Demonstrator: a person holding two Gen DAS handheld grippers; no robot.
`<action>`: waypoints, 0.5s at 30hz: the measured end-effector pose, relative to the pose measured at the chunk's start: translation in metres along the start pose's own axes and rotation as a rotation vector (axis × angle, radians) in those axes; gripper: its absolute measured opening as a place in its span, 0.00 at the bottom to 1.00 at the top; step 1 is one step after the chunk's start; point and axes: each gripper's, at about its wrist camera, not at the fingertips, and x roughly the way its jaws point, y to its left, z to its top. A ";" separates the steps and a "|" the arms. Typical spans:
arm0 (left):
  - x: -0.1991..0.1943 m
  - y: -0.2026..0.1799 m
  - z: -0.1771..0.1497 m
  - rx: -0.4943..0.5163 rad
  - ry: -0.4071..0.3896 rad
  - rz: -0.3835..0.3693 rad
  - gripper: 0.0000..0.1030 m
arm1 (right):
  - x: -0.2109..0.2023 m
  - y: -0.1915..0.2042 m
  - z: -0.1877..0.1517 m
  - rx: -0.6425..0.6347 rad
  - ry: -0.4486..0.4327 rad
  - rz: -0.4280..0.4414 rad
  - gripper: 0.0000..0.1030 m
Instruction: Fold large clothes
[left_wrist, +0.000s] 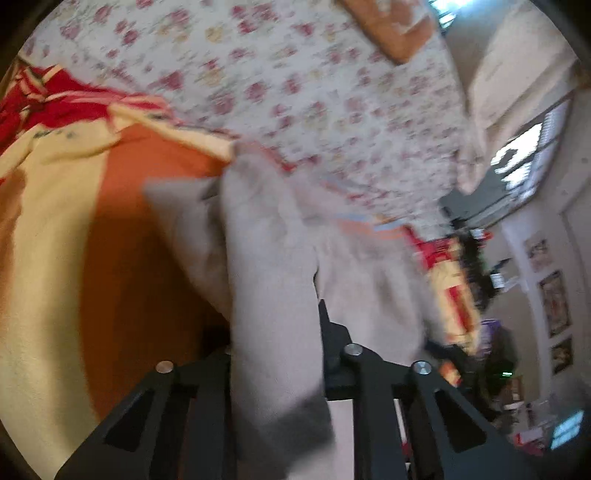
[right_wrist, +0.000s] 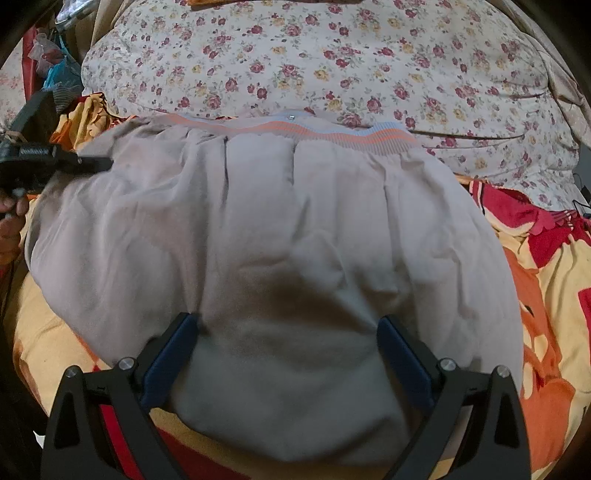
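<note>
Right wrist view: beige garment (right_wrist: 280, 229) lies crosswise, left tool (right_wrist: 92, 161) apparently clenched on its left edge, right tool (right_wrist: 288, 354) released astride the near hem.

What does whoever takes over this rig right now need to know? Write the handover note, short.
Left tongs: shut on a fold of the grey garment, at its left edge as the right wrist view shows it.
Right tongs: open, with the garment's near edge between them; the pads are not pressing it.
The garment lies spread on the orange and yellow blanket, its orange-striped waistband at the far side, next to the floral quilt.
Done: spread out, one edge gripped.
Left: probably close the right tongs on the near edge, then fold.
</note>
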 end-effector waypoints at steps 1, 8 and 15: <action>-0.002 -0.007 0.001 -0.001 -0.016 -0.029 0.05 | -0.009 -0.005 0.002 0.012 -0.027 0.014 0.86; 0.007 -0.086 0.020 -0.072 -0.089 -0.059 0.05 | -0.072 -0.084 -0.010 0.251 -0.224 -0.102 0.79; 0.080 -0.167 0.026 -0.118 -0.100 0.046 0.05 | -0.082 -0.145 -0.039 0.410 -0.157 -0.148 0.79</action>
